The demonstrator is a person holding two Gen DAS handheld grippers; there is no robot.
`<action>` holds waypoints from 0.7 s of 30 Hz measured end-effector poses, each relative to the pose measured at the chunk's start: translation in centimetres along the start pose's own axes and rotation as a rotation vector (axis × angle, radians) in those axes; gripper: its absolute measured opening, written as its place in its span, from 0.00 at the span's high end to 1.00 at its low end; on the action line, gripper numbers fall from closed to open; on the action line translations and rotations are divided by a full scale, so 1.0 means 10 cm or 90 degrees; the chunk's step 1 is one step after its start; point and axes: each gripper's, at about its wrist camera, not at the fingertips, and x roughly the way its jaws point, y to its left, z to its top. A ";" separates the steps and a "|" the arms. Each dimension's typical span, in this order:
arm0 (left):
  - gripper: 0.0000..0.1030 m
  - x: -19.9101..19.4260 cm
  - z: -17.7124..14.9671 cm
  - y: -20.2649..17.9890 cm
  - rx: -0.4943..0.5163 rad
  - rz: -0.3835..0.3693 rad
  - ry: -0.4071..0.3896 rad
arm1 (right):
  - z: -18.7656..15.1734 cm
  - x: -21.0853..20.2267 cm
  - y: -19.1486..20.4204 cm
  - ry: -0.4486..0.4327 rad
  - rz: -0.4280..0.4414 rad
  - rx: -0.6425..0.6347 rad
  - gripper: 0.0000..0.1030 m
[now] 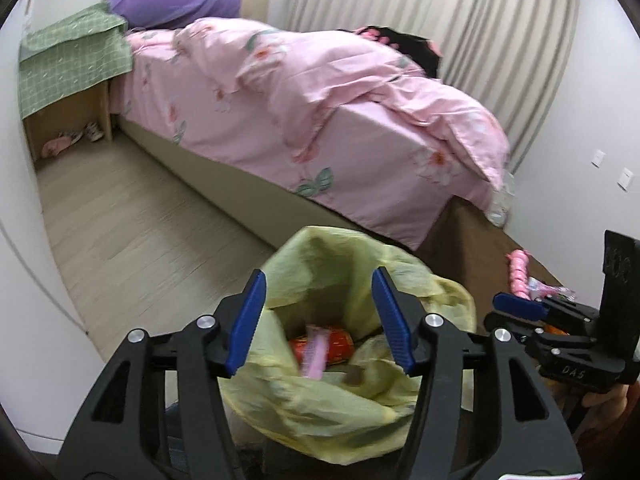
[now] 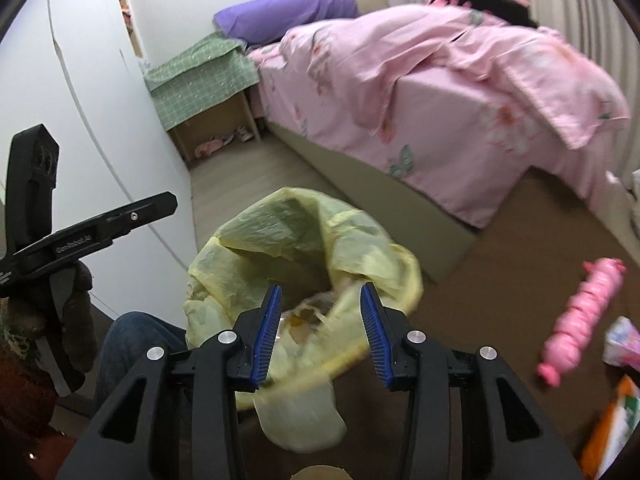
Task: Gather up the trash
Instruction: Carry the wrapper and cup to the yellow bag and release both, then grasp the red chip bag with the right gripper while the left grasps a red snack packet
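1. My left gripper (image 1: pixel 320 320) hangs over the mouth of the yellow trash bag (image 1: pixel 320 264) with its jaws released; nothing sits between the blue pads (image 1: pixel 246 324), and the bag film lies below them, not pinched.

2. My right gripper (image 2: pixel 320 332) is also released. A fold of the bag's near rim crosses the gap between its pads (image 2: pixel 267 336), blurred, but I see neither pad pressing on it, so I count it as let go.

3. The bag stands open on the brown carpet (image 2: pixel 500 240) near the foot corner of the bed (image 1: pixel 320 140), its rim sagging toward me. Inside, in the left view, lie a red-orange package (image 1: pixel 340 346) and a pink wrapper (image 1: pixel 314 354).

4. Trash is left on the carpet to the right of the bag: a pink roll of bags (image 2: pixel 580 320), and by the carpet's right edge a pale patterned packet (image 2: pixel 624 340) and an orange-and-white wrapper (image 2: pixel 616 420).

5. I judge the step in hand to be clearing both grippers off the bag and going for the next piece. To do it well I would lift the right jaws clear of the loose rim first, so the film does not snag and tip the bag, then swing right toward the pink roll with the jaws wide.

6. The mouth looks half collapsed; I would hold its rim up with the left gripper before the next drop.
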 end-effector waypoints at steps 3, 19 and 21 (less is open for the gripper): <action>0.48 0.00 -0.04 -0.25 0.029 -0.034 0.001 | -0.12 -0.34 -0.11 -0.028 -0.035 0.004 0.60; 0.47 0.31 -0.51 -1.92 0.190 -0.251 0.082 | -1.28 -2.04 -1.13 -0.089 -0.265 0.132 0.42; 0.47 0.36 -0.58 -2.17 0.216 -0.285 0.096 | -1.46 -2.18 -1.32 -0.089 -0.279 0.174 0.42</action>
